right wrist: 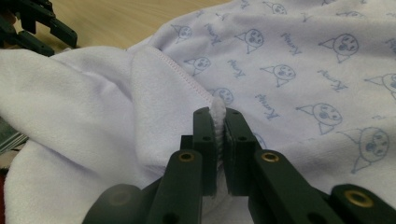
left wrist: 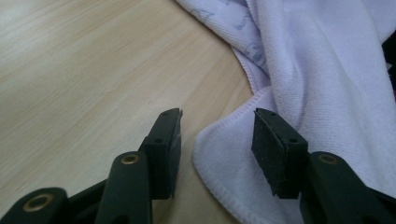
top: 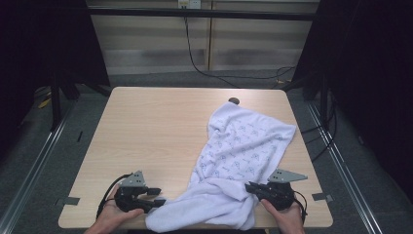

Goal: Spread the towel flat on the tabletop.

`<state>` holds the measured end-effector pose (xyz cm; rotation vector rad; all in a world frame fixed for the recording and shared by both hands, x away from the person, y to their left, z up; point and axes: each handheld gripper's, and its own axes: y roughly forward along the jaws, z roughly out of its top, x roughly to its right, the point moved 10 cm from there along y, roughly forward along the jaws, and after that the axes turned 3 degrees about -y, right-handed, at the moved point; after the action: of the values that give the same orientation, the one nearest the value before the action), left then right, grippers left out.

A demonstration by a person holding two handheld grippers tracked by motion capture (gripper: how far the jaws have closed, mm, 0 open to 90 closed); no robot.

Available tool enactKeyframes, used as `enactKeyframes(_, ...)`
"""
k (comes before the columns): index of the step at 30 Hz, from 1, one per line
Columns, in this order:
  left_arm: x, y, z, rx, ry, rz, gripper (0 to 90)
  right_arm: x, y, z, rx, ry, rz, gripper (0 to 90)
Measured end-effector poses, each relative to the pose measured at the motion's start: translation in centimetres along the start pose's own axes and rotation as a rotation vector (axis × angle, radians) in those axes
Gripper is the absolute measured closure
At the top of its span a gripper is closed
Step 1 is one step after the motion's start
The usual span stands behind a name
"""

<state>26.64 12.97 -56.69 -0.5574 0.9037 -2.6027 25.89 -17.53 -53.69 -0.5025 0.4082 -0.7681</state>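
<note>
A white towel (top: 243,146) with a pale blue print lies across the right half of the wooden table (top: 146,126), bunched along the near edge. My left gripper (top: 158,196) sits at the towel's near left end. In the left gripper view, my left gripper (left wrist: 217,126) stands open and a hemmed towel corner (left wrist: 219,158) lies between the jaws without being pinched. My right gripper (top: 249,187) is at the bunched near right part. In the right gripper view, my right gripper (right wrist: 217,116) is shut on a thin fold of the towel (right wrist: 299,70), which sticks up between the pads.
A small dark round object (top: 234,101) sits at the table's far edge by the towel's tip. The bare left half of the table is open wood. Metal rails (top: 44,146) run along both sides on the floor, and a black cable (top: 195,58) hangs behind.
</note>
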Motion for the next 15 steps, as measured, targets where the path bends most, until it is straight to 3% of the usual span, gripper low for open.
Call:
enactKeyframes(1, 0.3, 0.1, -0.1, -0.003, 0.024, -0.011, 56.2, 0.0, 0.0, 0.0, 0.000, -0.005, 0.001, 85.2)
enactKeyframes(5, 0.7, 0.2, -0.2, -0.014, 0.093, 0.039, 75.1, 0.1, 0.0, 0.0, 0.001, -0.008, -0.003, 85.2)
enactKeyframes(9, 0.9, 0.2, -0.2, -0.039, 0.074, 0.024, 85.9, 0.4, -0.1, 0.4, 0.013, 0.001, -0.014, 85.2)
enactKeyframes(11, 0.4, 0.1, 0.0, -0.044, 0.062, 0.043, 86.4, 0.5, -0.1, 0.6, 0.020, -0.002, -0.016, 85.3)
enactKeyframes(15, -0.8, -1.0, 1.3, 0.054, -0.034, 0.006, 87.0, 1.1, -0.8, 2.0, 0.064, 0.004, -0.032, 85.3)
